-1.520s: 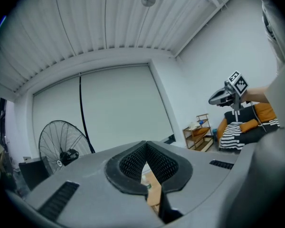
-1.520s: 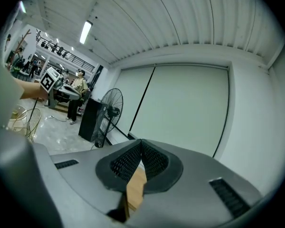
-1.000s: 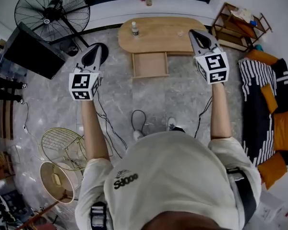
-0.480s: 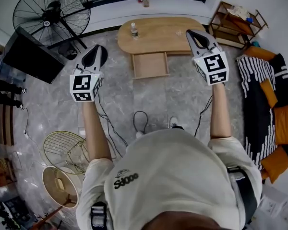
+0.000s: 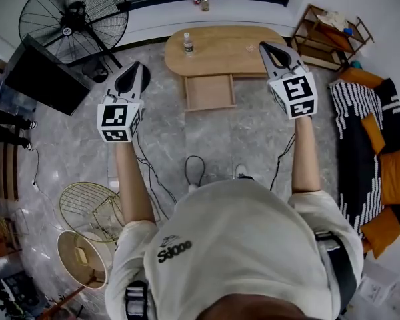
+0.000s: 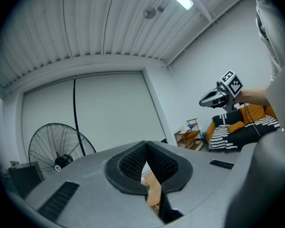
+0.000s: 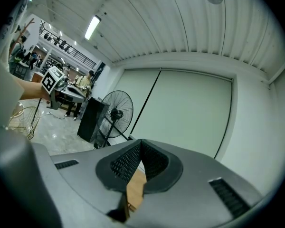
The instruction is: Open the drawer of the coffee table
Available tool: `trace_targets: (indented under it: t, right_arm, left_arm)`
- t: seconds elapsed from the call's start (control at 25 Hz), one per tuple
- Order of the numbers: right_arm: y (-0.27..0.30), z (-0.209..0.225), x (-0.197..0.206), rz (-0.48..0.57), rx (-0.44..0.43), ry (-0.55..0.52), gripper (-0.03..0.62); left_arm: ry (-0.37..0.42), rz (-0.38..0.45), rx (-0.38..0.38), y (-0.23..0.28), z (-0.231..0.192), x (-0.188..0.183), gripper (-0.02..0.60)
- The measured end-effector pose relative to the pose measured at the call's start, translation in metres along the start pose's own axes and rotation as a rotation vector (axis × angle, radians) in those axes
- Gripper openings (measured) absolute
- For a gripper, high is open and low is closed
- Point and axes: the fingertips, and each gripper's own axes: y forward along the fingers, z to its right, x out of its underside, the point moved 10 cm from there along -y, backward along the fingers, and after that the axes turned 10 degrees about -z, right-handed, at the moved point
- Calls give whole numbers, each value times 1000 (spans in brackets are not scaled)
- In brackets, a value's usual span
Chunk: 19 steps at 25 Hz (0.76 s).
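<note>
The oval wooden coffee table [image 5: 227, 49] stands ahead on the marble floor, and its drawer [image 5: 210, 91] is pulled out toward me, showing nothing inside. My left gripper [image 5: 137, 66] is held level over the floor, left of the table, jaws shut and holding nothing. My right gripper [image 5: 265, 45] hovers over the table's right end, shut too and holding nothing. In the left gripper view the pads [image 6: 133, 163] meet at the tip, with a strip of tabletop [image 6: 154, 194] below. The right gripper view shows the same: closed pads [image 7: 126, 163] over wood [image 7: 135, 189].
A small bottle [image 5: 187, 43] stands on the table's left part. A standing fan [image 5: 73, 12] and a black screen [image 5: 47, 72] are at the left. A wooden shelf [image 5: 333, 35] and a striped sofa [image 5: 370, 139] are at the right. Cables [image 5: 193, 169] and wire baskets [image 5: 87, 205] lie near my feet.
My right gripper has drifted slightly to the left. The left gripper and the drawer stay as they were.
</note>
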Motion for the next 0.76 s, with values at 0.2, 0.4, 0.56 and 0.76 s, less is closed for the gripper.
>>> trace_targets:
  t: [0.2,0.4,0.56,0.76]
  right_arm:
    - [5,1,0,1,-2,5,5]
    - [6,2,3,-12,2,5,6]
    - [4,2,8,-19,-4,0,6]
    - [3,5,15,-36,-5,-10,5]
  left_arm:
    - [6,-3,-1,2,0,-1,18]
    - [9,-12,-2,3,1,0,18]
    - [8,-18,0,3,6,0,18]
    - [7,-22,9,9,12,0,18]
